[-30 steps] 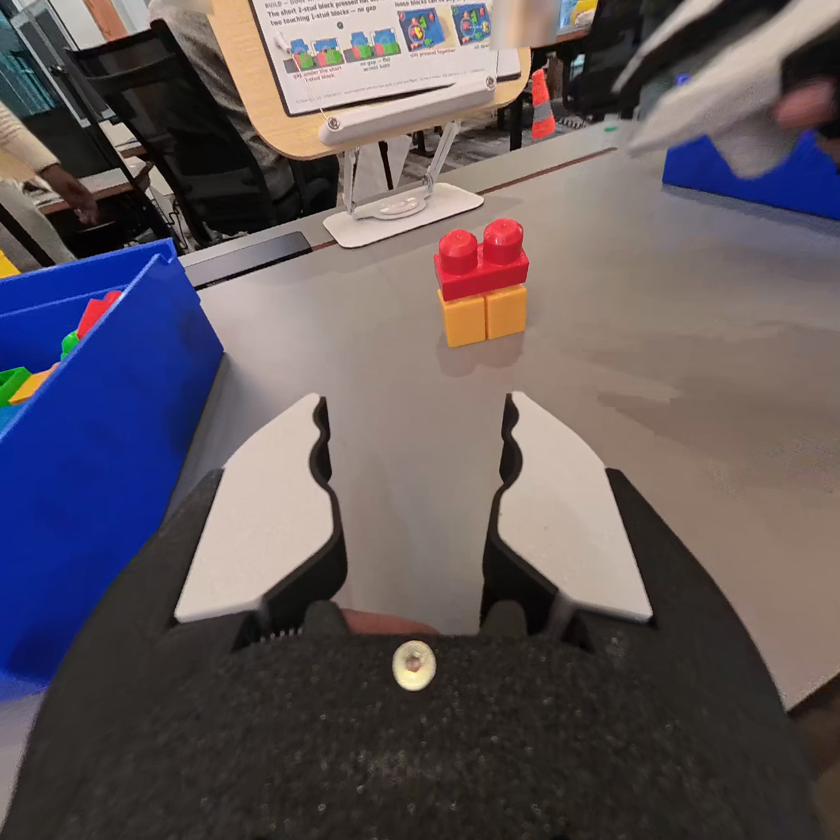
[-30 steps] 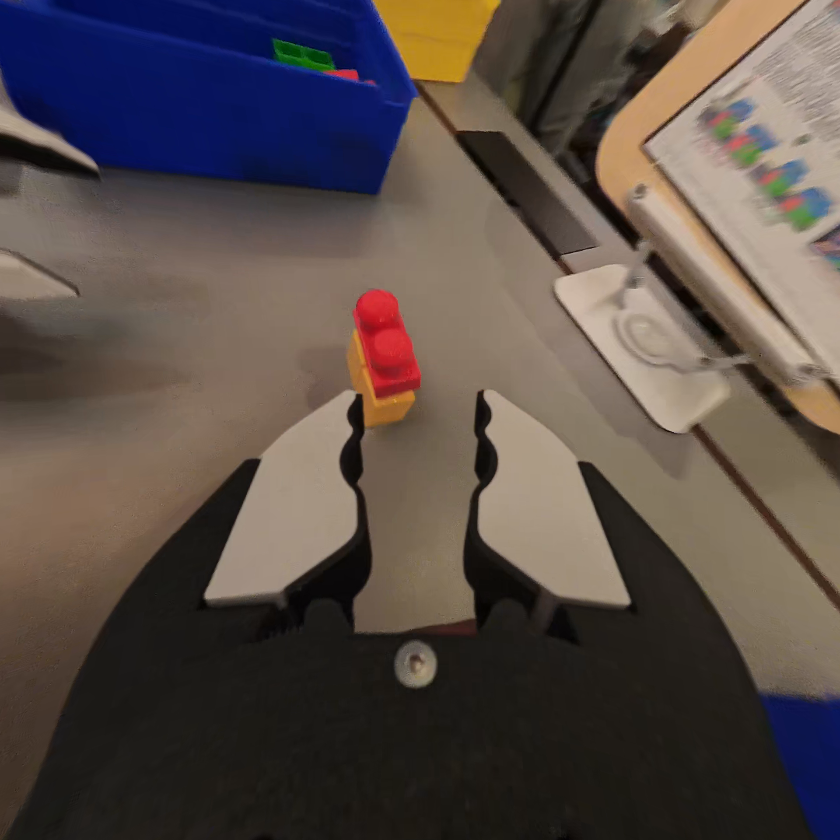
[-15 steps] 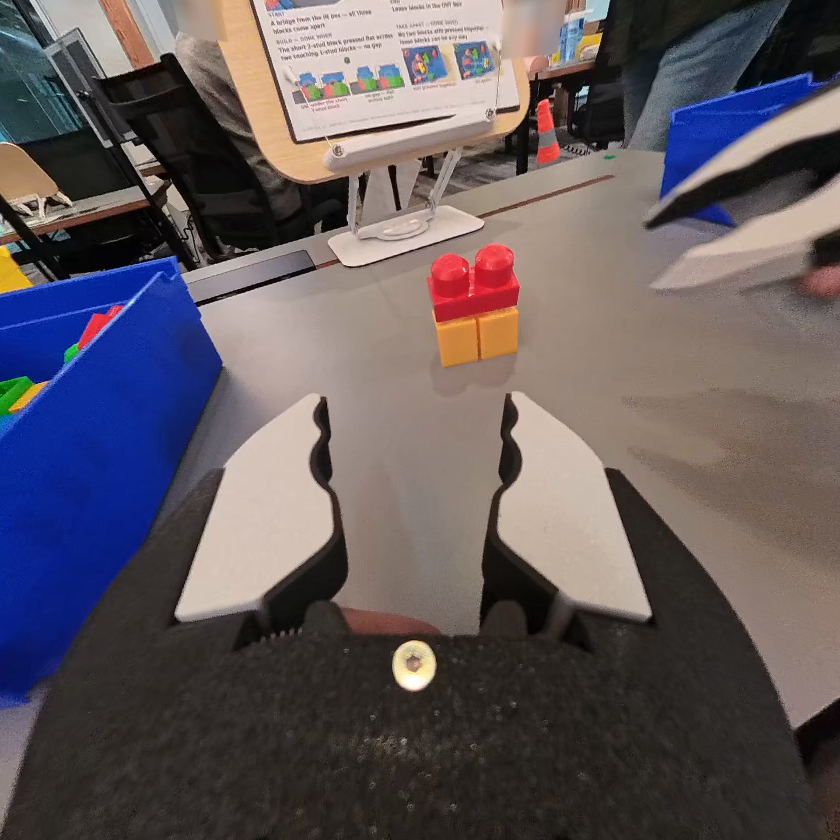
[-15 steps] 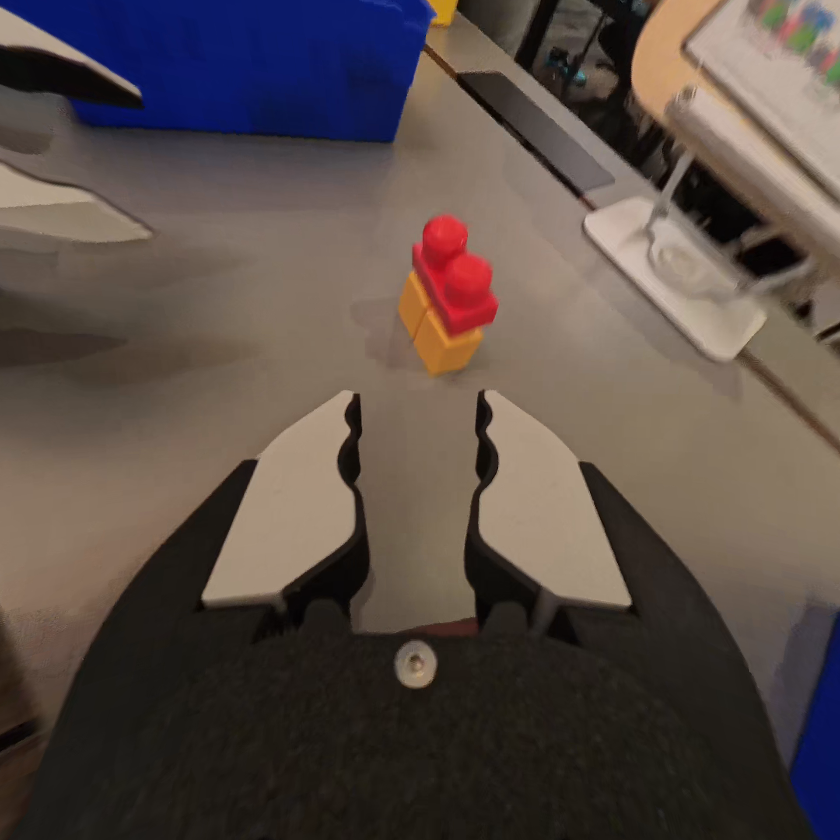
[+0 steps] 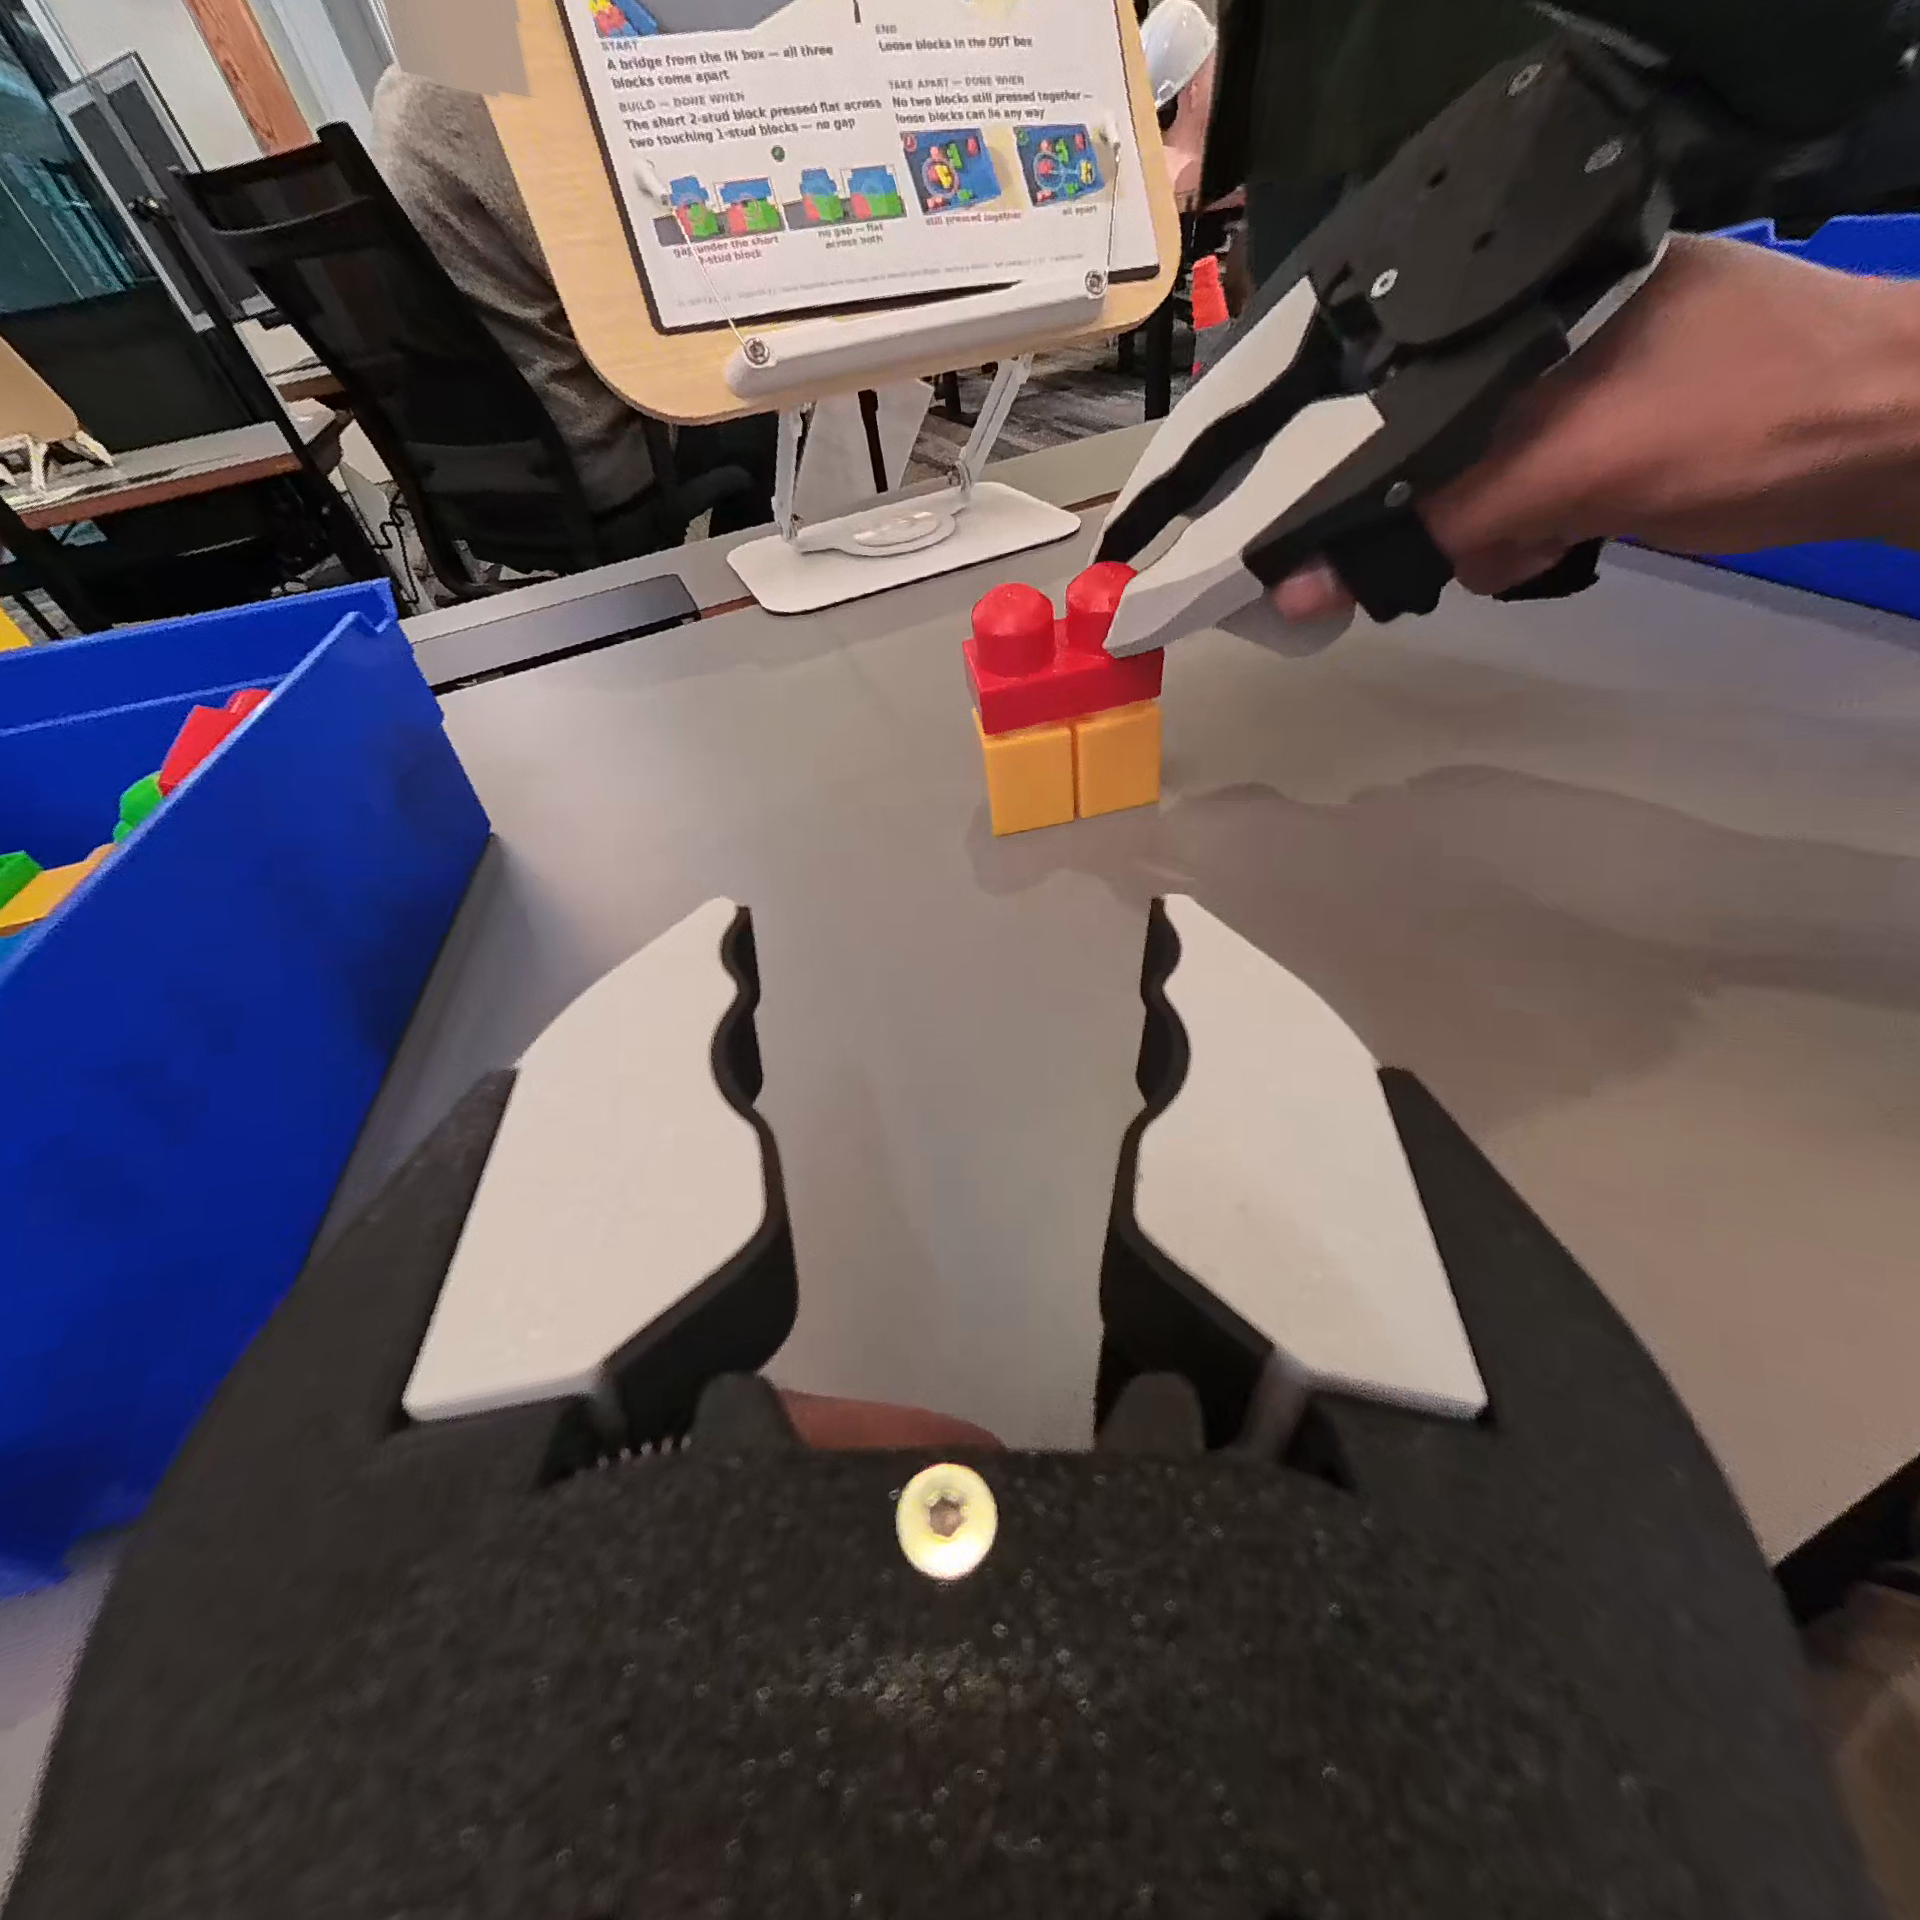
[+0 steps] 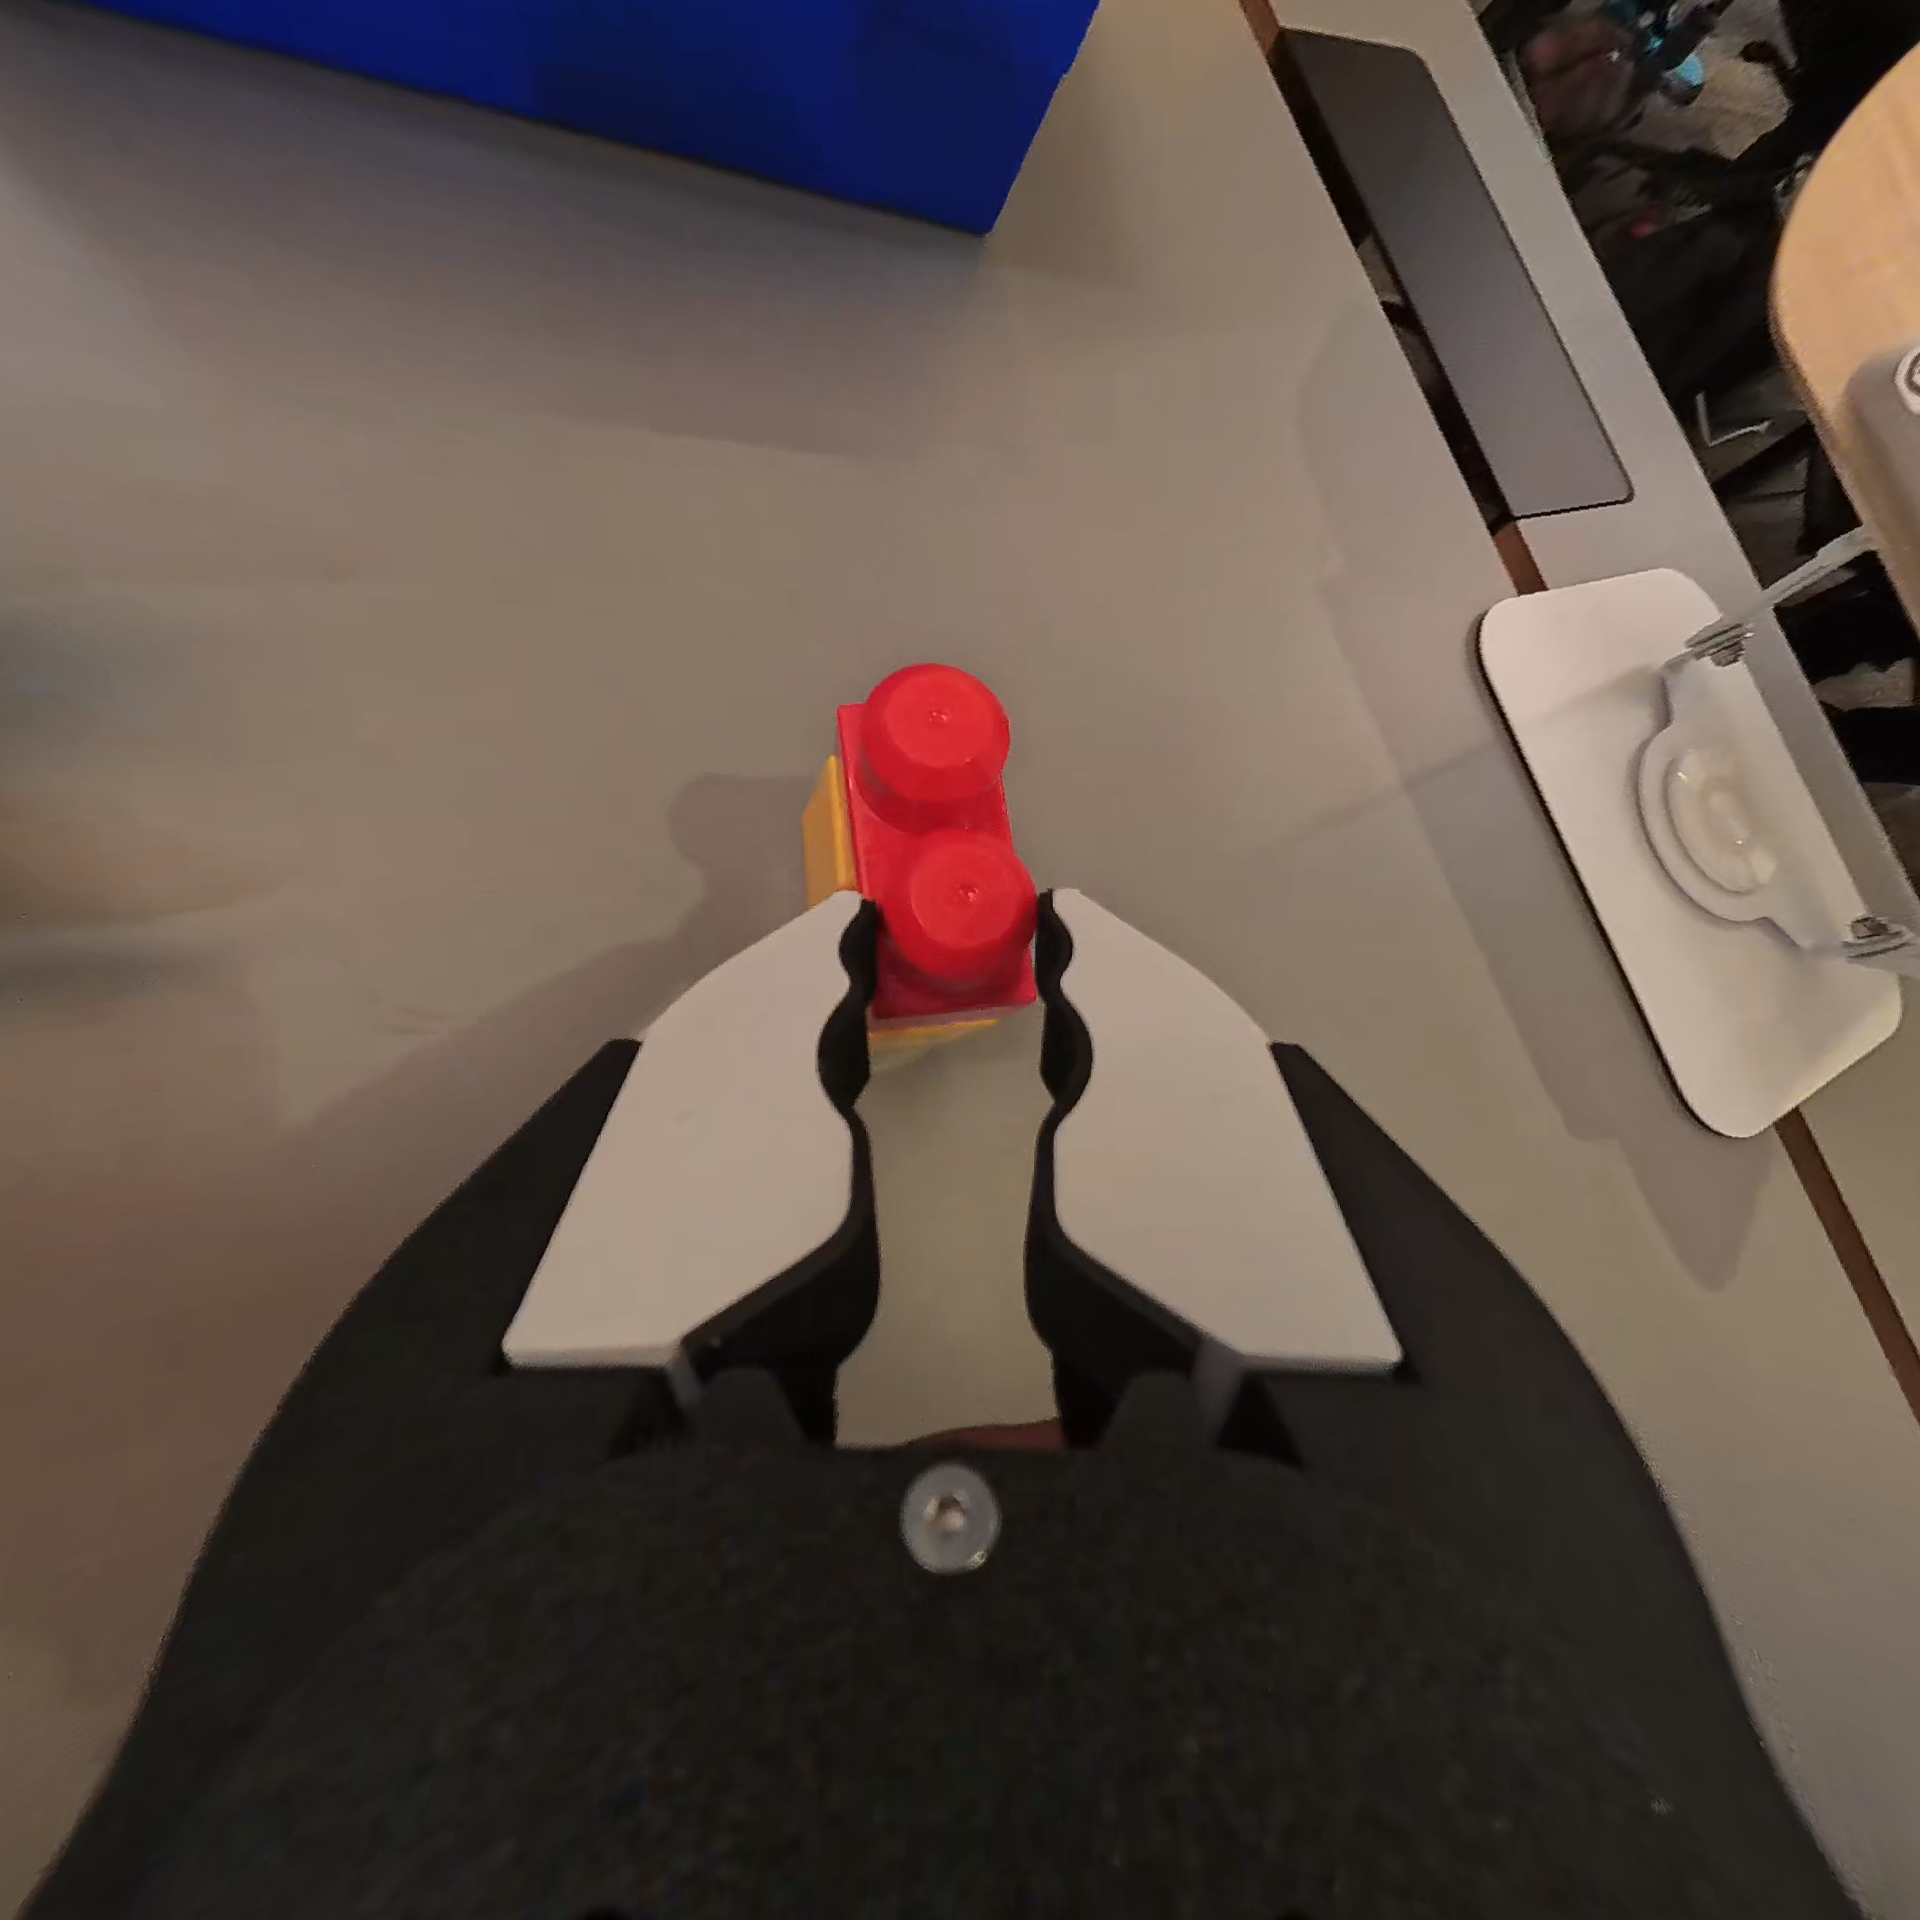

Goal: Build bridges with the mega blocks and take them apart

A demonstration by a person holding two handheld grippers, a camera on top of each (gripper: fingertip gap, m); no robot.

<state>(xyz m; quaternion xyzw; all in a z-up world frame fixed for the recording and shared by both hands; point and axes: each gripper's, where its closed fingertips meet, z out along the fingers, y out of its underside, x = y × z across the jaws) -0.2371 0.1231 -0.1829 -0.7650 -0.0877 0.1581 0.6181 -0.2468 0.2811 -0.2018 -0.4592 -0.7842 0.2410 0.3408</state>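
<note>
A red two-stud block [image 5: 1049, 675] sits across two yellow one-stud blocks [image 5: 1070, 769] on the grey table [image 5: 727, 790]. My right gripper [image 6: 953, 909] comes down from above, and its fingertips are closed against the near stud of the red block [image 6: 935, 748]. A yellow block [image 6: 828, 842] shows under it. In the left wrist view the right gripper [image 5: 1112, 592] is at the block's right stud, held by a hand [image 5: 1714, 416]. My left gripper [image 5: 945, 914] is open and empty, a short way in front of the bridge.
A blue bin [image 5: 208, 987] with loose blocks stands at the left. Another blue bin [image 5: 1818, 561] is at the far right. An instruction board [image 5: 883, 156] on a white stand base [image 5: 904, 540] stands behind the bridge. The table's front edge is at the lower right. Tip to tip, the grippers are about 15 centimeters apart.
My right gripper has swung in and down onto the bridge and narrowed its jaws around the red block's stud. My left gripper has stayed open and shifted only slightly.
</note>
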